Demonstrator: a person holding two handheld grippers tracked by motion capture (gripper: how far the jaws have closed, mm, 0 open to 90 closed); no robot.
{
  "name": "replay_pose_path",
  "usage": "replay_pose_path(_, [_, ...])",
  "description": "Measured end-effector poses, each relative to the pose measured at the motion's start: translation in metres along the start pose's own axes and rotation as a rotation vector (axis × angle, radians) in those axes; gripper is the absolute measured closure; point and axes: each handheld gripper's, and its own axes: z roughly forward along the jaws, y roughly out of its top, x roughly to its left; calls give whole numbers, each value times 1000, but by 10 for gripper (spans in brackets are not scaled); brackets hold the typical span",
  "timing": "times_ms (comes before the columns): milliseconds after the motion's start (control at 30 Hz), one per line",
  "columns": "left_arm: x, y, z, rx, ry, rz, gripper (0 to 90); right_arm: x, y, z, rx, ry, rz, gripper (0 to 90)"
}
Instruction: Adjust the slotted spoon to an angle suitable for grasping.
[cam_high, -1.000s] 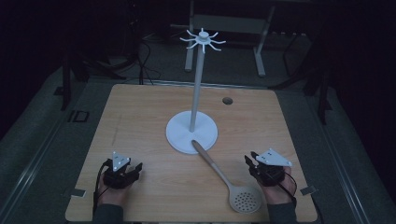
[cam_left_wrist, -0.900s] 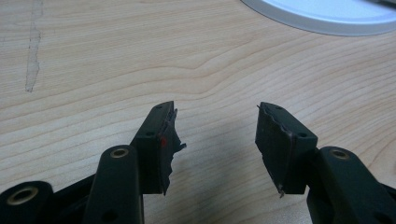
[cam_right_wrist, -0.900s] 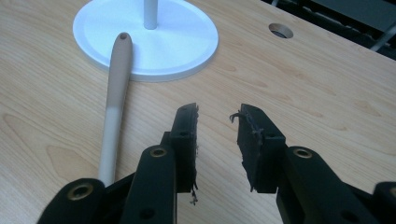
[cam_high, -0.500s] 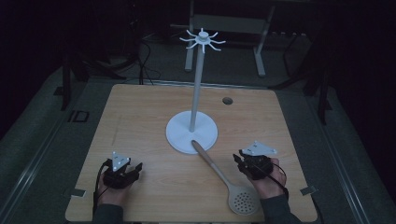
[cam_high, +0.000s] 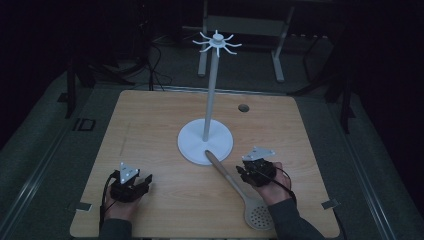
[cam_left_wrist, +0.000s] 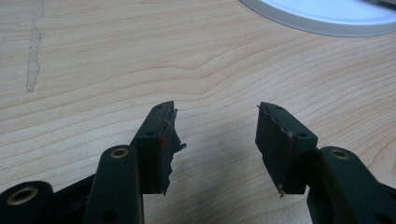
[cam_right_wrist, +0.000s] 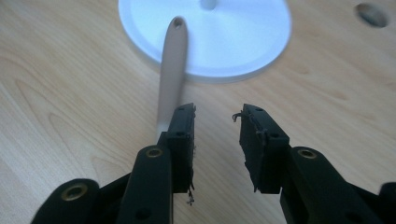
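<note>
Pale wooden counter (cam_high: 150, 130) with a white hook-topped stand on a round flat base (cam_high: 205, 140) near centre. Beige slotted spoon with a long handle (cam_high: 240, 192) lying at 5 o'clock of the base, handle tip resting on the base rim, perforated bowl near the front edge. Right claw (cam_right_wrist: 214, 126) just beside the handle, jaws parted, gripping nothing. Left claw (cam_left_wrist: 215, 135) at 7 o'clock, jaws wide apart over bare wood, empty.
</note>
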Motion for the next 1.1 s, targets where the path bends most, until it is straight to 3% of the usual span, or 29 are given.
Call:
replay_pose_path(433, [0,0,0,0,0,-1,479,4,2,46,163,141,16,594])
replay_pose_path(800, [0,0,0,0,-1,-1,479,9,9,68,246,180,13,591])
replay_pose_path(1100, [2,0,-1,-5,0,-5,478,13,17,80,298,181,-12,698])
